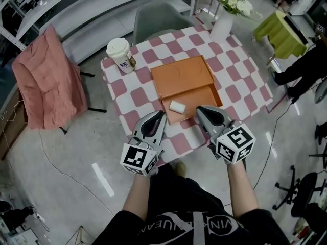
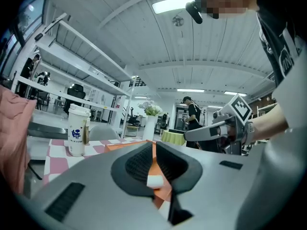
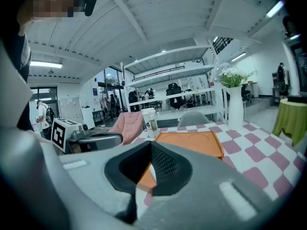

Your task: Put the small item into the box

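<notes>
An orange box (image 1: 181, 74) lies open on the pink-and-white chequered table (image 1: 240, 83). A small white item (image 1: 177, 106) rests on the box's nearer orange half. Both grippers hang over the table's near edge, pointing toward the box. My left gripper (image 1: 161, 114) is shut and empty, just short of the item. My right gripper (image 1: 200, 109) is shut and empty at the box's near right corner. In the left gripper view the white item (image 2: 154, 180) shows through the gap under the closed left gripper (image 2: 154, 143). The right gripper (image 3: 151, 143) faces the orange box (image 3: 189, 143).
A lidded paper cup (image 1: 119, 55) stands at the table's far left and a white vase of flowers (image 1: 225, 14) at the far right. A grey chair (image 1: 158, 17) sits behind the table. Pink cloth (image 1: 48, 78) hangs left. A person (image 1: 306, 65) stands right.
</notes>
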